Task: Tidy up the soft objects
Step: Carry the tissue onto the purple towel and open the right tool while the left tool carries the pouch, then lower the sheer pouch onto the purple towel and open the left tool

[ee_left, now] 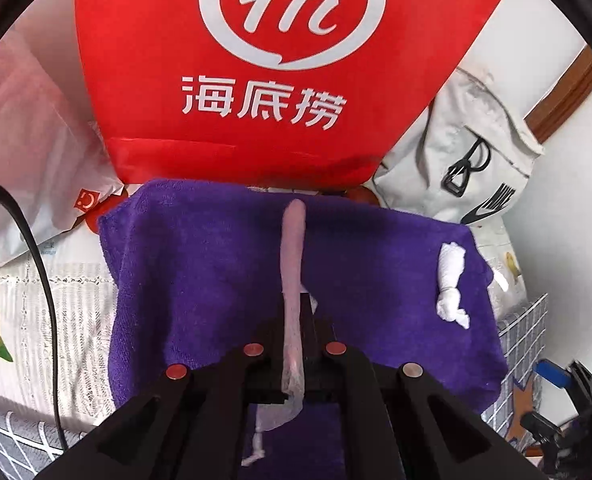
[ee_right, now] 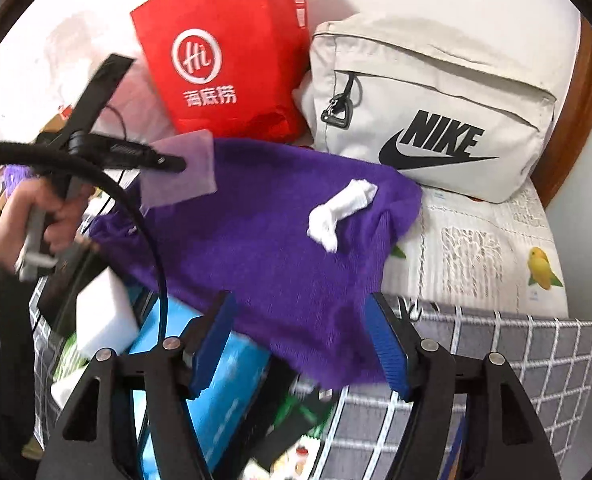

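The left gripper (ee_right: 171,164) pinches a thin, pale pink, floppy cloth (ee_right: 183,172) above the fuzzy purple terry towel (ee_right: 263,240); laying it flat seems next. A knotted white rag (ee_right: 342,208) rests on the towel. The right gripper (ee_right: 300,340) hangs spread, empty.

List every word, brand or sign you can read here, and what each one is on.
"Hi": in the white circle on the red bag.
"海底捞": below that circle, same bag.
"NIKE" with the swoosh: on the grey bag.
Small print on the red bag's side panel and on the white packet: too small to read.
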Action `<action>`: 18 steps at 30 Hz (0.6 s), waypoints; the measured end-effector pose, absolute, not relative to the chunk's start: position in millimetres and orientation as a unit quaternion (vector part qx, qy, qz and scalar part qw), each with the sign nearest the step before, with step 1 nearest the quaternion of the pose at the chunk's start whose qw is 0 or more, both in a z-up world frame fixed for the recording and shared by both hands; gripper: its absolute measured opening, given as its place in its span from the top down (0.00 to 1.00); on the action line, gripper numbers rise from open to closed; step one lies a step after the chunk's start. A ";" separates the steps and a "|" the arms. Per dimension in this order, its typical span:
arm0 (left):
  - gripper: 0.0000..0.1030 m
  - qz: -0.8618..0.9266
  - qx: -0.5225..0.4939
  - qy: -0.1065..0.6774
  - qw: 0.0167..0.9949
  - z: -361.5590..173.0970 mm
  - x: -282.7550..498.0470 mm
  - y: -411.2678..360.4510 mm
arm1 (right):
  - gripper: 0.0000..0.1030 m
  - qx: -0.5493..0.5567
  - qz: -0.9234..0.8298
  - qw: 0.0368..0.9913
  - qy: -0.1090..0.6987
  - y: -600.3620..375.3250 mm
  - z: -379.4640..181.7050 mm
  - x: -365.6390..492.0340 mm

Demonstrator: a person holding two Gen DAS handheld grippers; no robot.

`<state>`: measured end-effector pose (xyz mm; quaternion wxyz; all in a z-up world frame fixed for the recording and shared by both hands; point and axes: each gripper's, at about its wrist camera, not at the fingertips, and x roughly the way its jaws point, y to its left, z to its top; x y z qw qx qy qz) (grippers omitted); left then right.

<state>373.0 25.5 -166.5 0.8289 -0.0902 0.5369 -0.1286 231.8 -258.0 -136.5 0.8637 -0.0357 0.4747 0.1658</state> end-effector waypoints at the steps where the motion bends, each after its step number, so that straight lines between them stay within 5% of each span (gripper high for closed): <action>1: 0.85 -0.124 -0.085 0.540 0.828 -168.1 372.4 25.0 | 0.35 -0.038 0.165 0.863 0.475 -255.1 -132.9 230.8; 6: 0.41 -0.100 -0.070 0.540 0.833 -168.7 367.7 25.6 | 0.35 -0.039 0.162 0.864 0.476 -250.5 -136.5 222.8; 18: 0.36 -0.058 0.009 0.498 0.865 -120.3 334.1 26.1 | 0.35 -0.017 0.145 0.863 0.484 -261.4 -138.5 187.9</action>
